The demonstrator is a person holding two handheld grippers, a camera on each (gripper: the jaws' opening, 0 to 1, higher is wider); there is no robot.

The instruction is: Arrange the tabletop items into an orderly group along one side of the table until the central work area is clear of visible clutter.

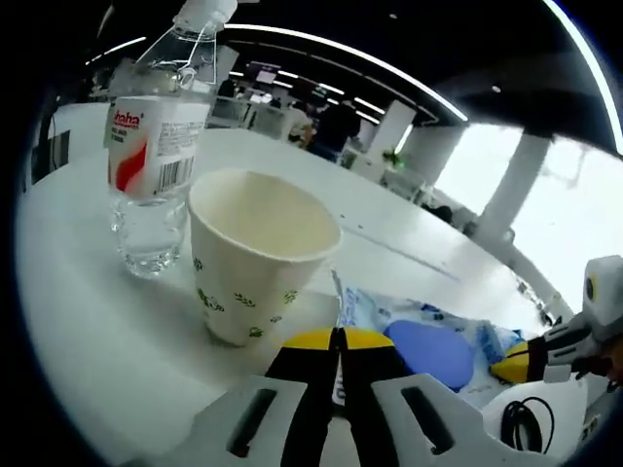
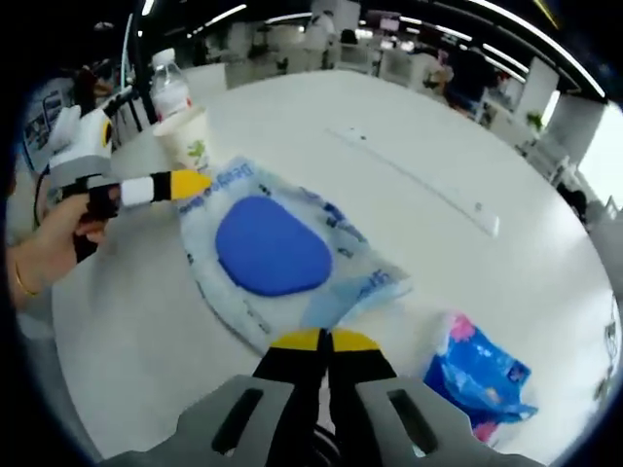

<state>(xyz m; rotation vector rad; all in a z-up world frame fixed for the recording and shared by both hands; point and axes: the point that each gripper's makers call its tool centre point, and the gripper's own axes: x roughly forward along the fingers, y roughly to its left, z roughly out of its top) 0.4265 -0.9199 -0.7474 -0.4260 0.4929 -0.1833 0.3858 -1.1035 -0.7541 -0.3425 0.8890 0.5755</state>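
White table (image 2: 321, 117) w/ our stuff: paper cup (image 1: 255, 255) touches the water bottle (image 1: 161, 126), grouped at one edge. Left gripper (image 1: 339, 341) jaws are together, empty. Right gripper (image 2: 325, 341) maybe pinches the wipes pack (image 2: 282, 253) to drag it over. Blue packet (image 2: 479, 375) sits apart.

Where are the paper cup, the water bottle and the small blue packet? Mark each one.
paper cup (image 1: 248, 277): left gripper view, on its side wall.
water bottle (image 1: 156, 136): left gripper view, on its label.
small blue packet (image 2: 479, 377): right gripper view, on its middle.
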